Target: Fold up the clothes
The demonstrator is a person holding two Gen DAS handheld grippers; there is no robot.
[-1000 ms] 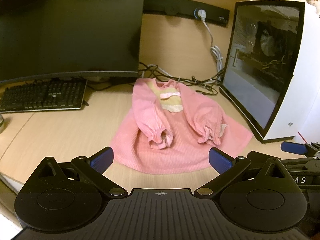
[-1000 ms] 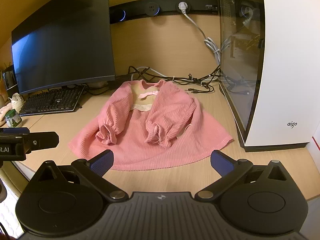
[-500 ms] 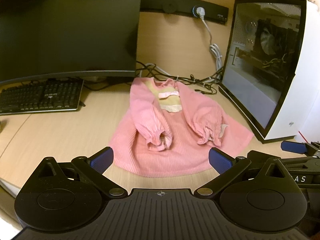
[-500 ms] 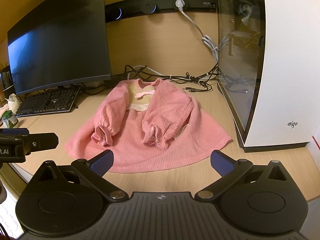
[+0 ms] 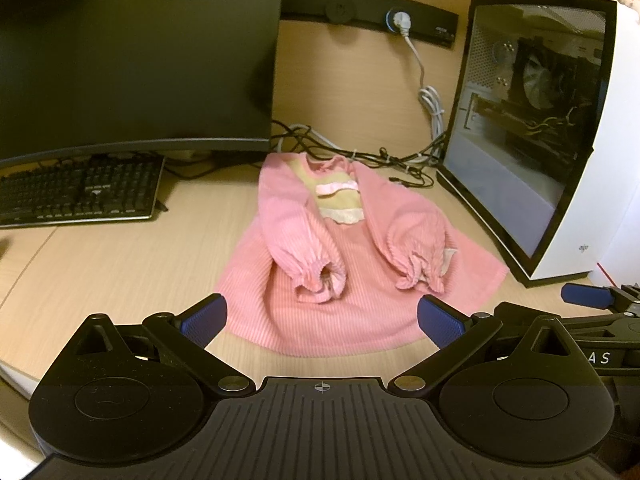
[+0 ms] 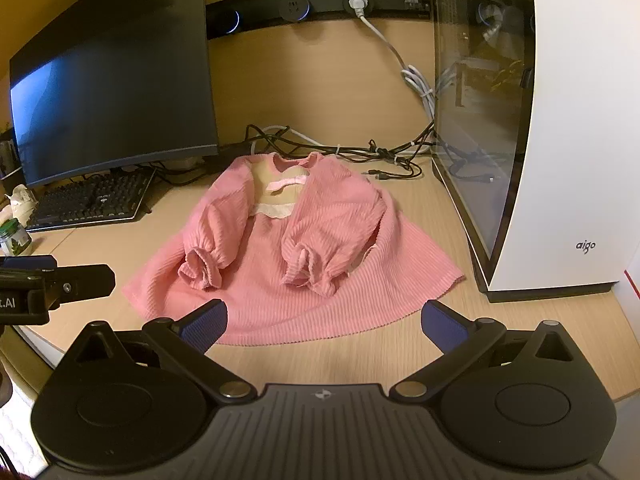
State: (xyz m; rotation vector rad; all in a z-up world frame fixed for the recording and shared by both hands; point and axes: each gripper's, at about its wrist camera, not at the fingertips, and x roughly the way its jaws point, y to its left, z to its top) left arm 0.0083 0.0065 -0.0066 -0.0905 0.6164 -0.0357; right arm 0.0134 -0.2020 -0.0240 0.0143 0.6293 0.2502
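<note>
A small pink ribbed dress [image 5: 352, 280] lies flat on the wooden desk [image 5: 112, 272], collar to the back, both sleeves folded in over its front. It also shows in the right wrist view [image 6: 304, 280]. My left gripper [image 5: 320, 320] is open and empty, just above the dress's near hem. My right gripper [image 6: 324, 320] is open and empty, also at the near hem. Each gripper shows at the edge of the other's view, the right one [image 5: 588, 296] and the left one [image 6: 60, 284].
A black monitor [image 5: 132, 60] and keyboard [image 5: 80, 192] stand at the back left. A white PC case [image 5: 560, 128] stands close on the right. Cables [image 5: 360, 152] lie behind the dress. A small jar [image 6: 14, 236] sits at the far left edge.
Both grippers have moved slightly forward toward the dress, which looks a little nearer. The dress has not moved. Both jaws stay open.
</note>
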